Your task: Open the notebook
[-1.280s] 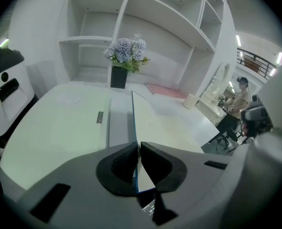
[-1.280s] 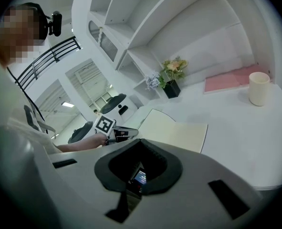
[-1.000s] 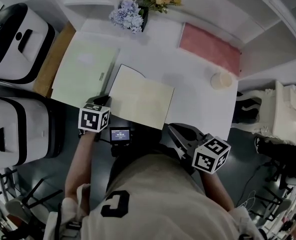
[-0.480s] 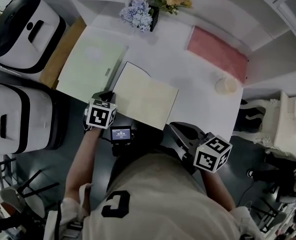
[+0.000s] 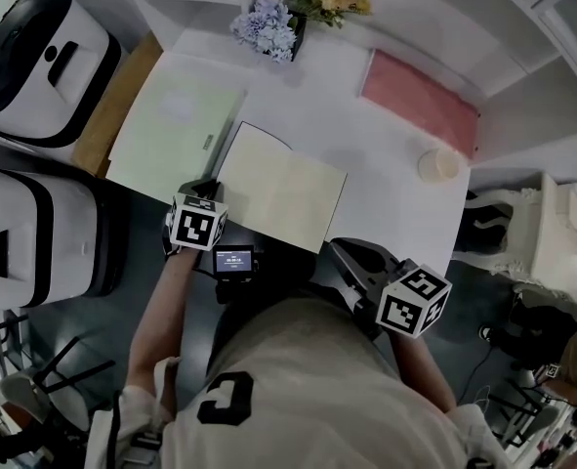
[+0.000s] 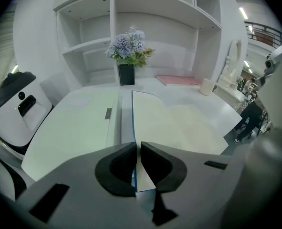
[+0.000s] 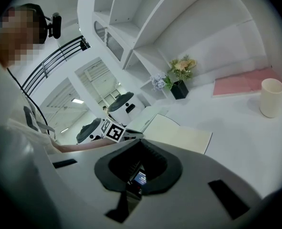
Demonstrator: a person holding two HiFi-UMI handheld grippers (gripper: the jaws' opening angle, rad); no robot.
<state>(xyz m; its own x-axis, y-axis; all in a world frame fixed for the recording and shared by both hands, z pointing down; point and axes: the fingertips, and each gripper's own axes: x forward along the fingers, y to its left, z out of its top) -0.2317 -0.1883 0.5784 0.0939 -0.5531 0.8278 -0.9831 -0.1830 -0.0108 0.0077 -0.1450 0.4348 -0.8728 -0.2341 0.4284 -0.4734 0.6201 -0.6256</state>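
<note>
The notebook lies open on the white table (image 5: 386, 179). Its pale green cover (image 5: 171, 130) is flat at the left, and a cream page (image 5: 280, 189) faces up at the right. My left gripper (image 5: 208, 190) is at the notebook's near left corner. In the left gripper view its jaws (image 6: 137, 149) are shut on a thin blue-edged sheet (image 6: 133, 118) that stands on edge between green cover (image 6: 74, 128) and cream page (image 6: 188, 123). My right gripper (image 5: 339, 254) hangs off the table's near edge, shut and empty (image 7: 140, 147), apart from the notebook (image 7: 179, 135).
A dark vase of flowers (image 5: 280, 25) stands at the table's back. A pink flat pad (image 5: 420, 101) and a cream cup (image 5: 438, 164) are at the right. Two white machines (image 5: 44, 57) (image 5: 34, 242) stand left of the table. A small screen (image 5: 235, 260) sits at the person's chest.
The left gripper has tilted a little while staying at the notebook's near left corner. The head view has shifted slightly. The right gripper has kept still.
</note>
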